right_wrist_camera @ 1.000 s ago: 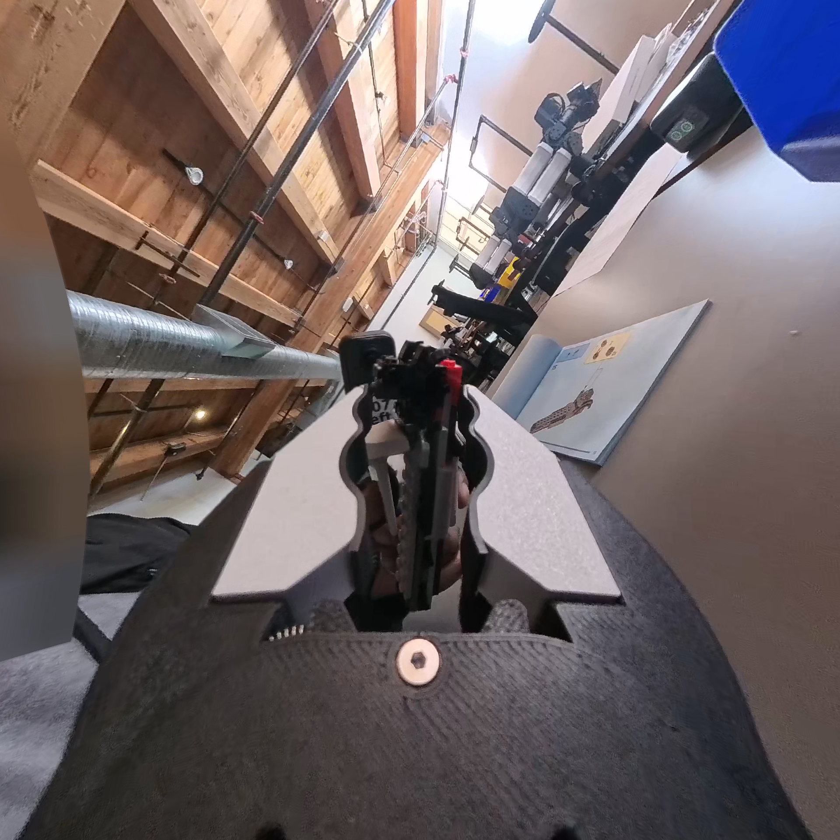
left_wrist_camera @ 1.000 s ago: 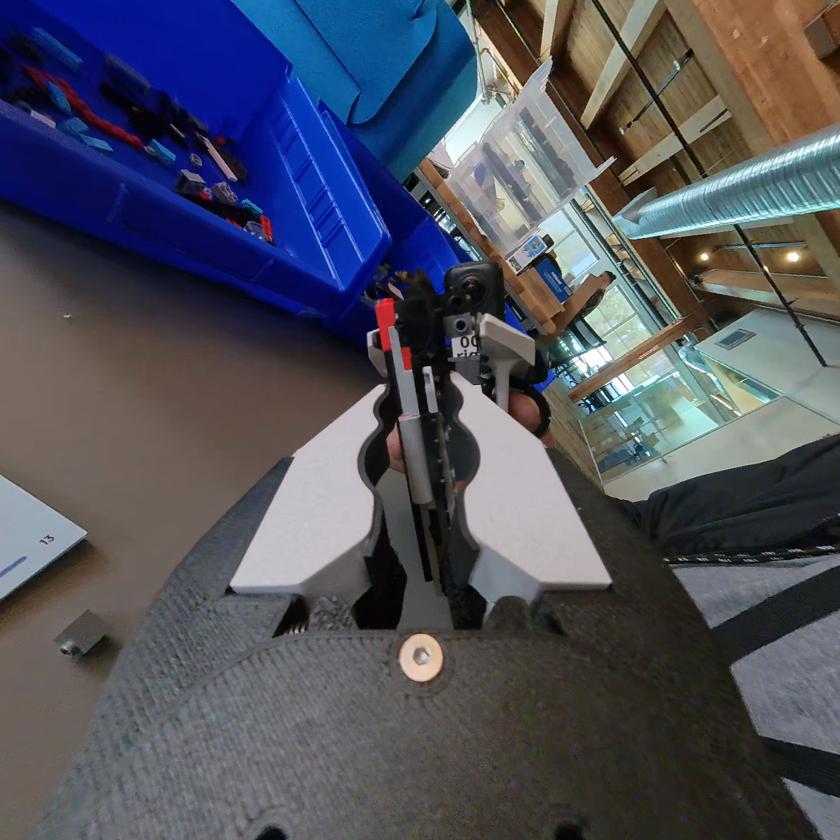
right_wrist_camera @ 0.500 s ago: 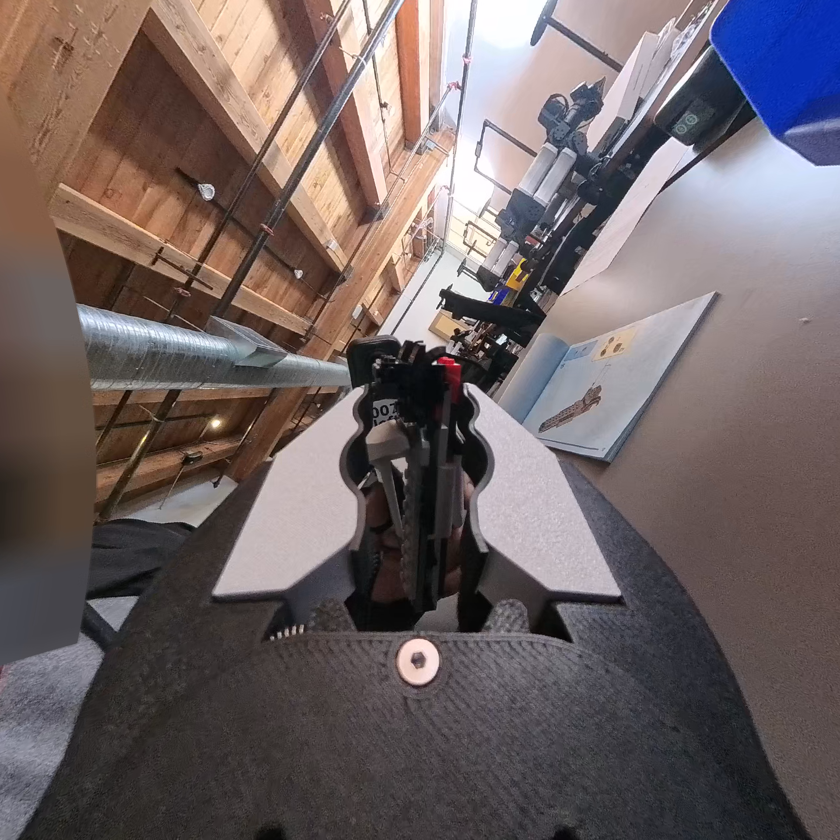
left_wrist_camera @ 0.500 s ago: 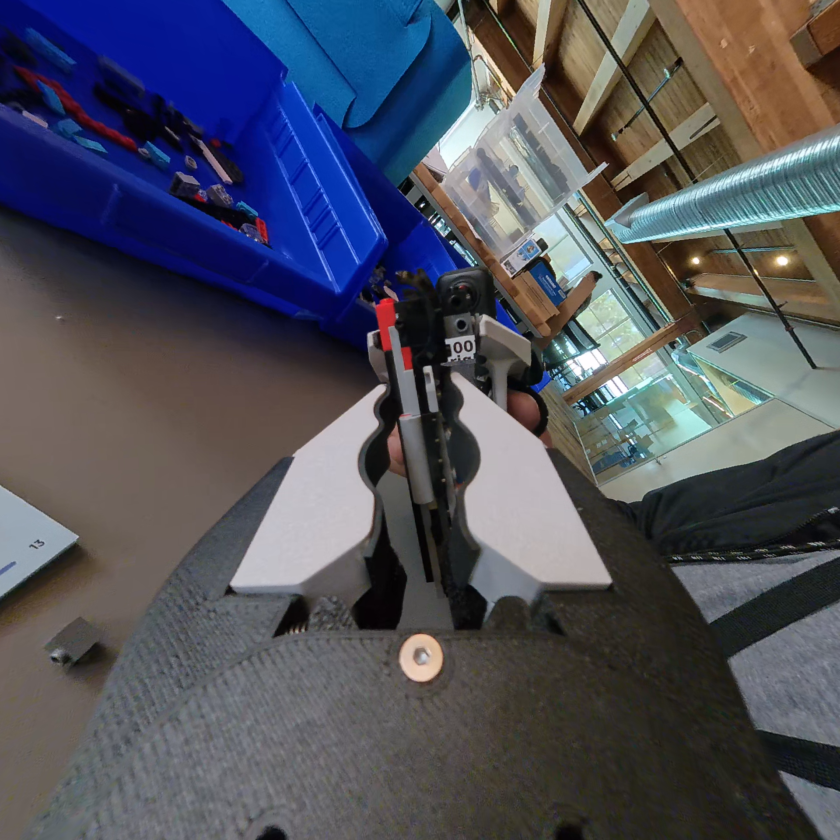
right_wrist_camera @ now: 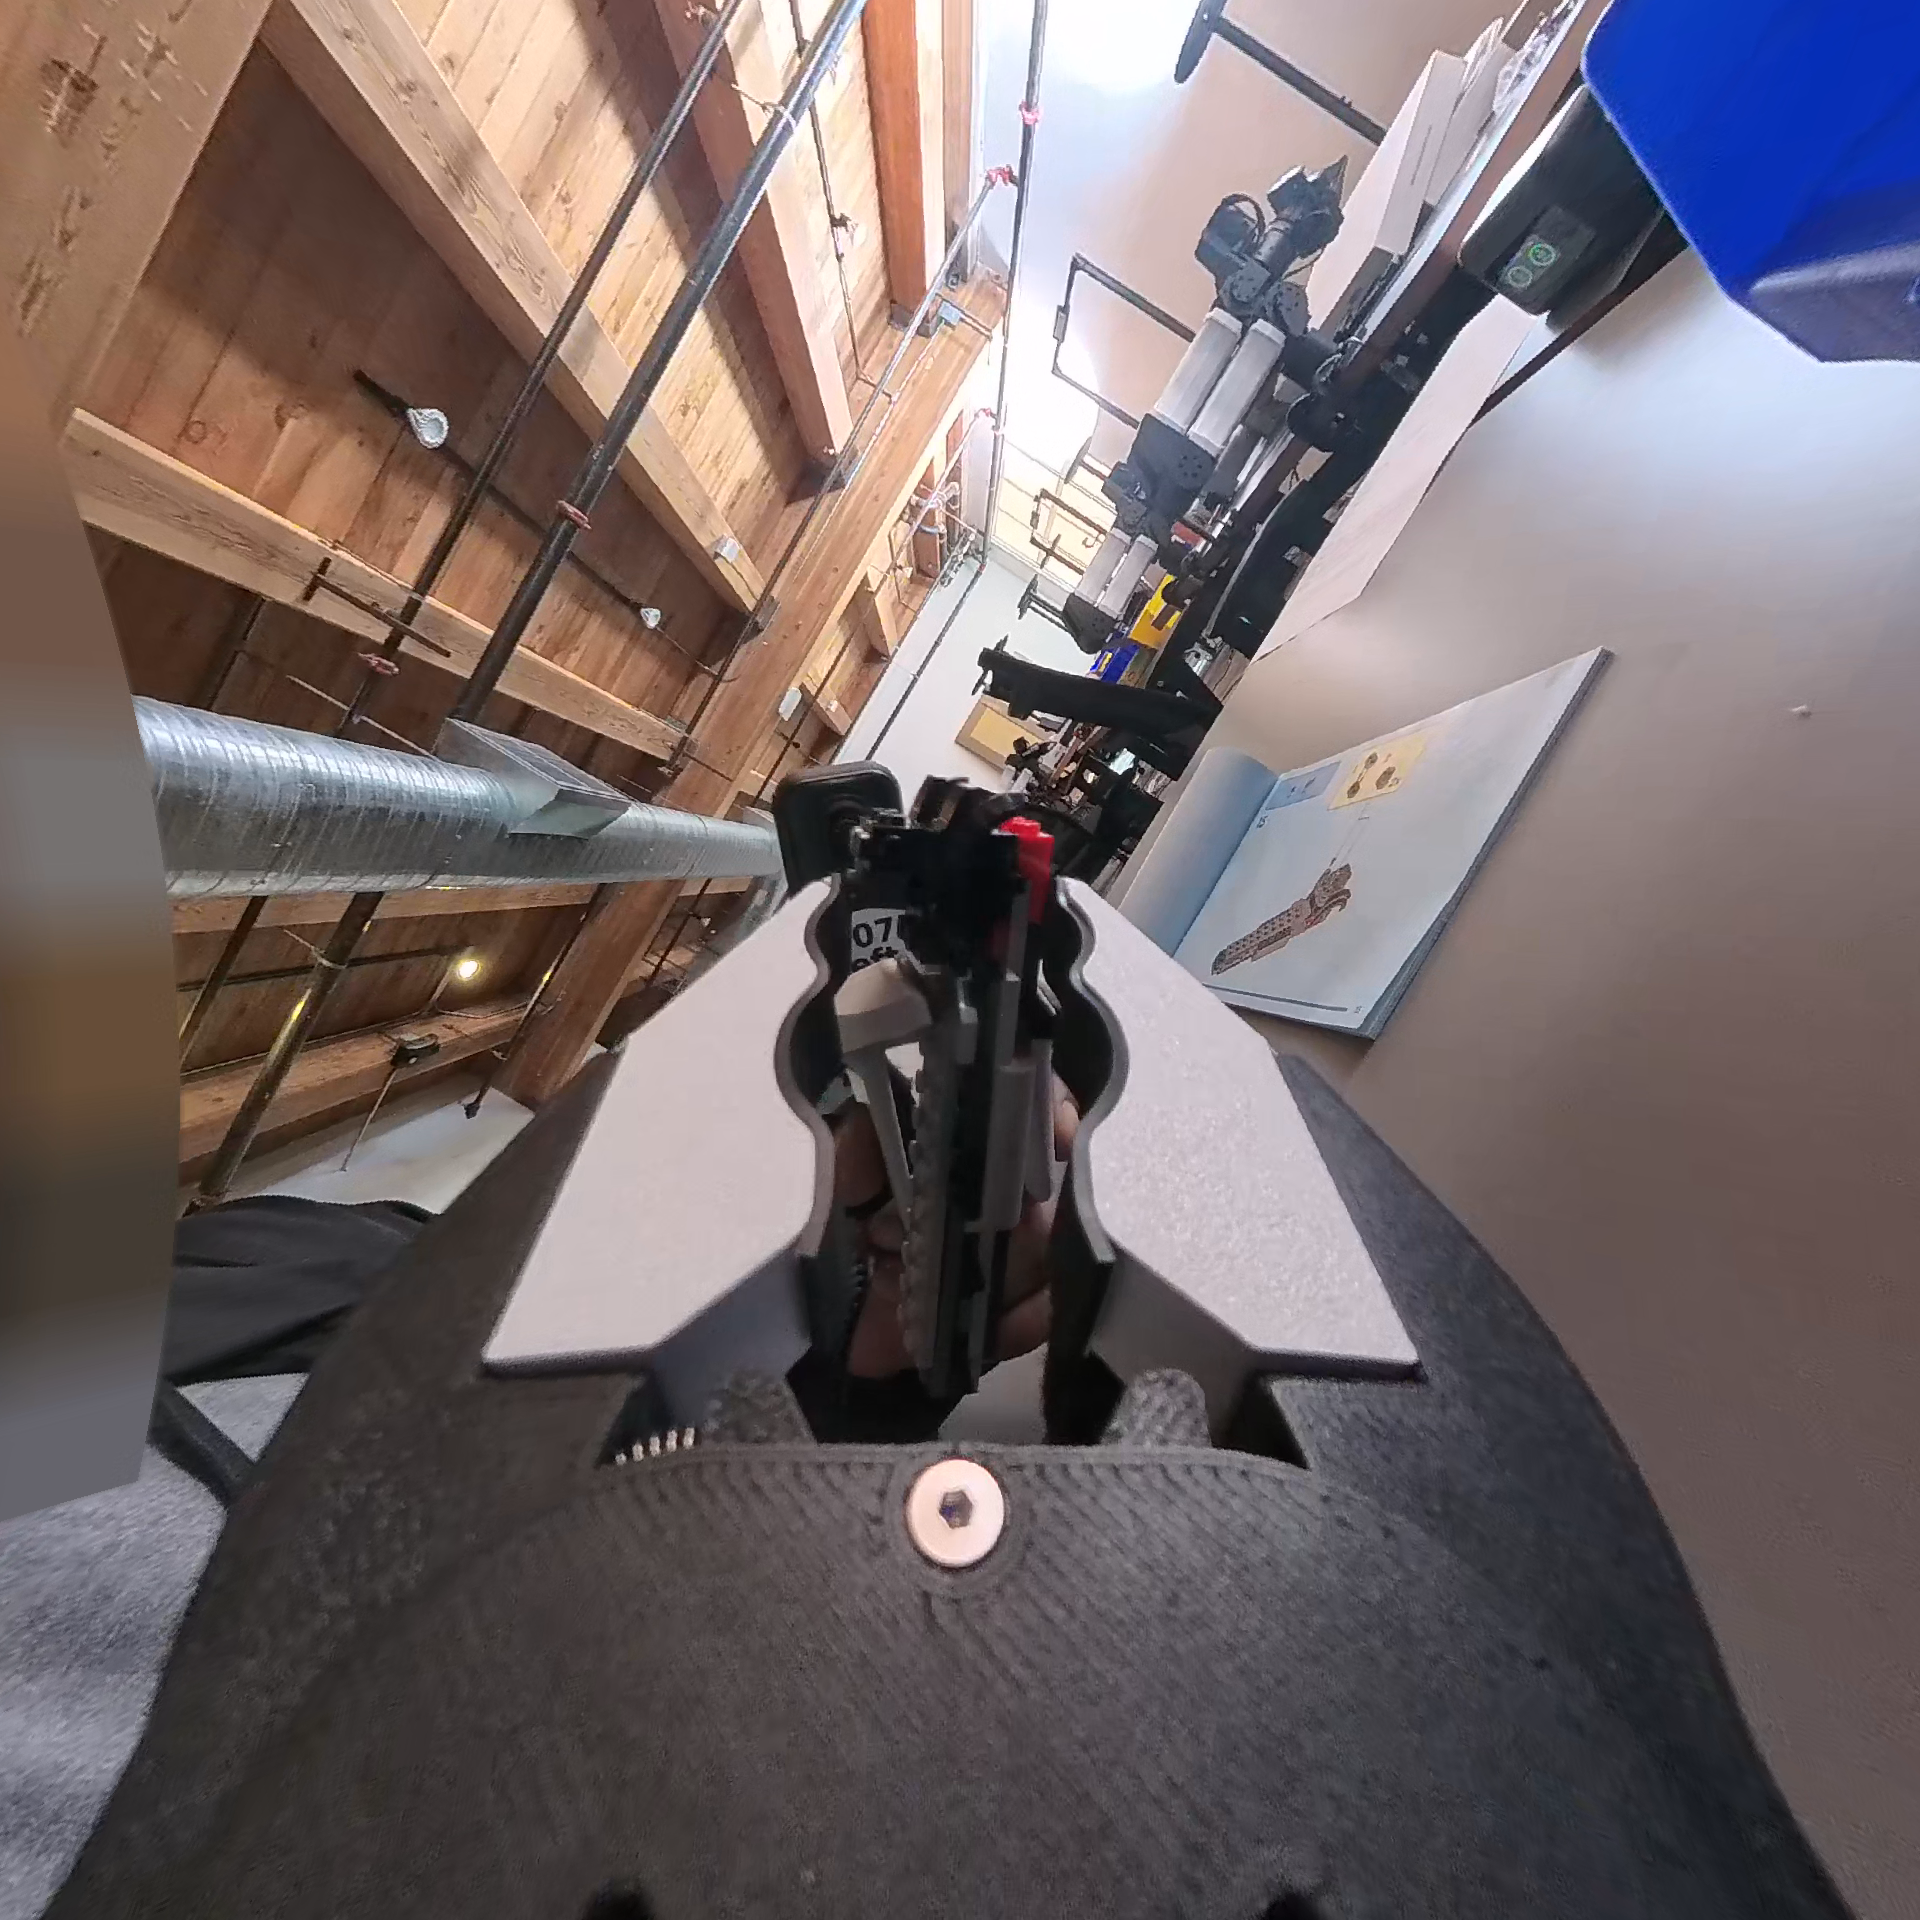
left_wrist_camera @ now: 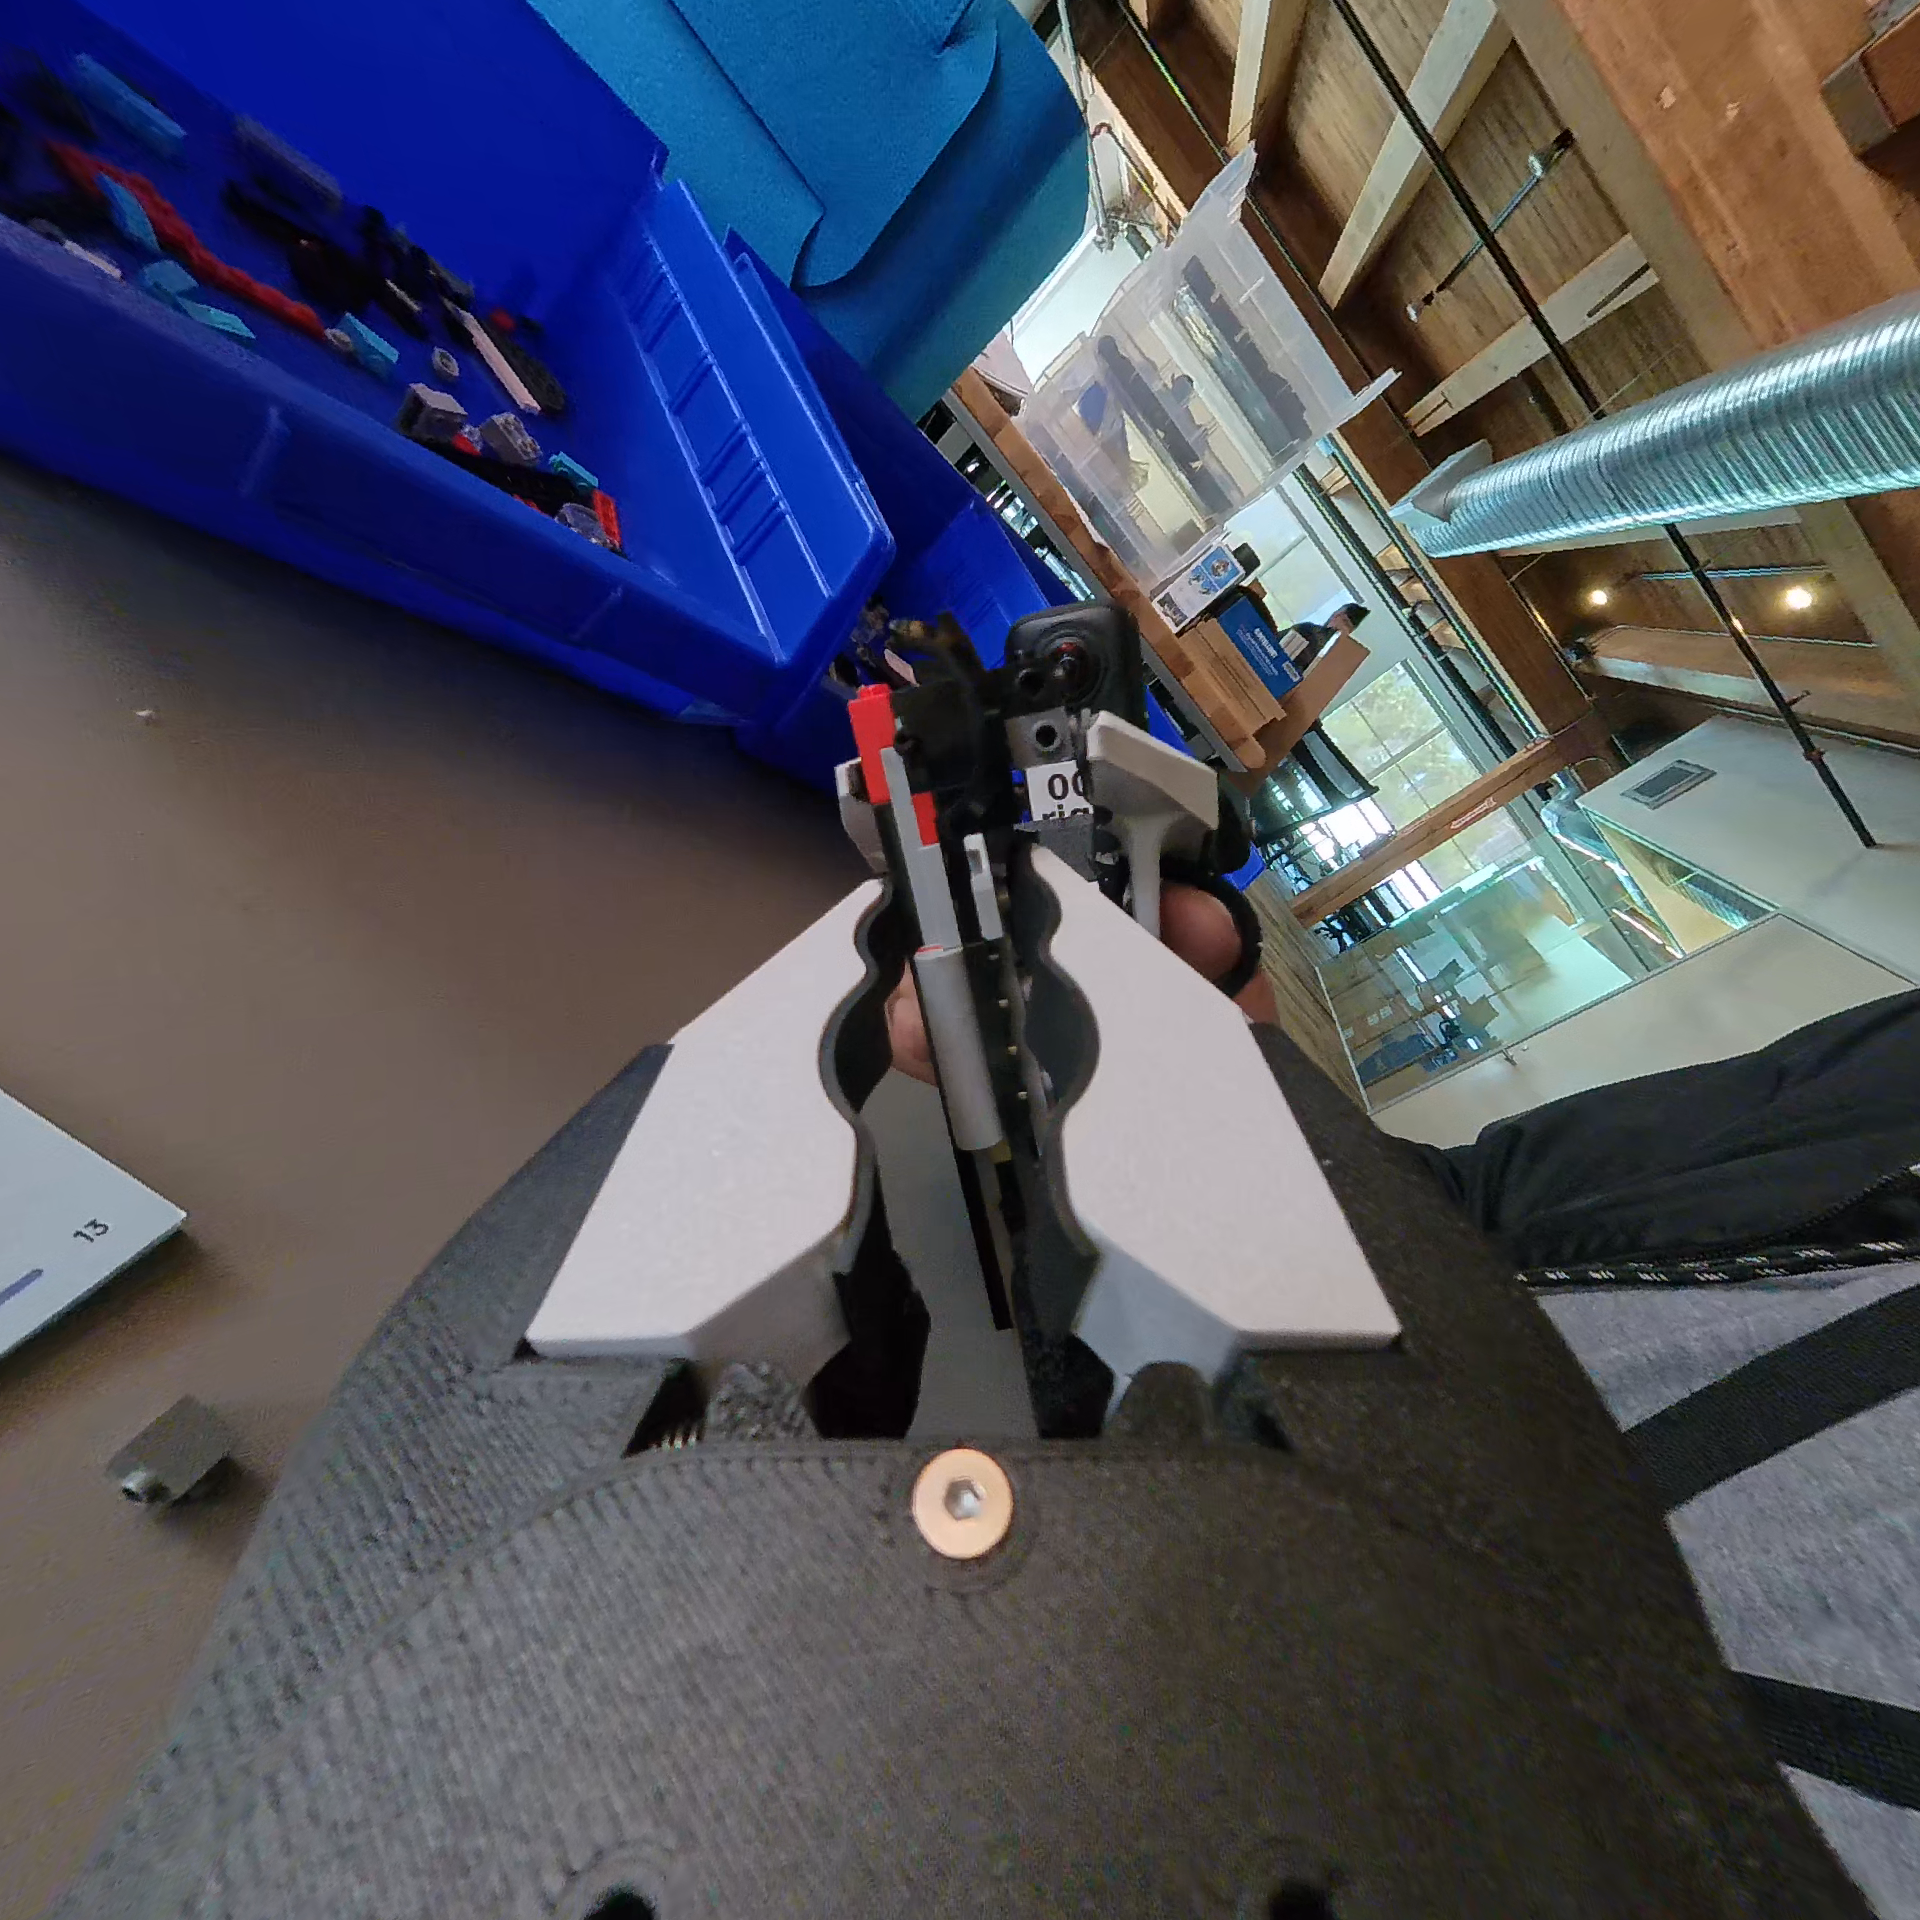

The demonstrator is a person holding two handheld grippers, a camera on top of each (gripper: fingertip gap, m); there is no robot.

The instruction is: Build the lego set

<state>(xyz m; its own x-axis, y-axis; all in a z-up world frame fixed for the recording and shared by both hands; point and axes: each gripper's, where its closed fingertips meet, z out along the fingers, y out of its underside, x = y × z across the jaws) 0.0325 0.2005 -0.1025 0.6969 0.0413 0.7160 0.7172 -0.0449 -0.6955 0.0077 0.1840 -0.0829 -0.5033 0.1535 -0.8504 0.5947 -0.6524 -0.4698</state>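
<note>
Both tongs, left & right, raised off bench, facing each other, clenched on same lego model between them.

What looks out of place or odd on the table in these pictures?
One small dark grey lego piece lies alone on the brown table, near the corner of the light blue instruction booklet and apart from the loose pieces in the blue plastic bin. Nothing looks spilled or damaged.

bin: glossy blue plastic | table: matt smooth brown | duct: ribbed shiny metal | booklet: paper
</note>
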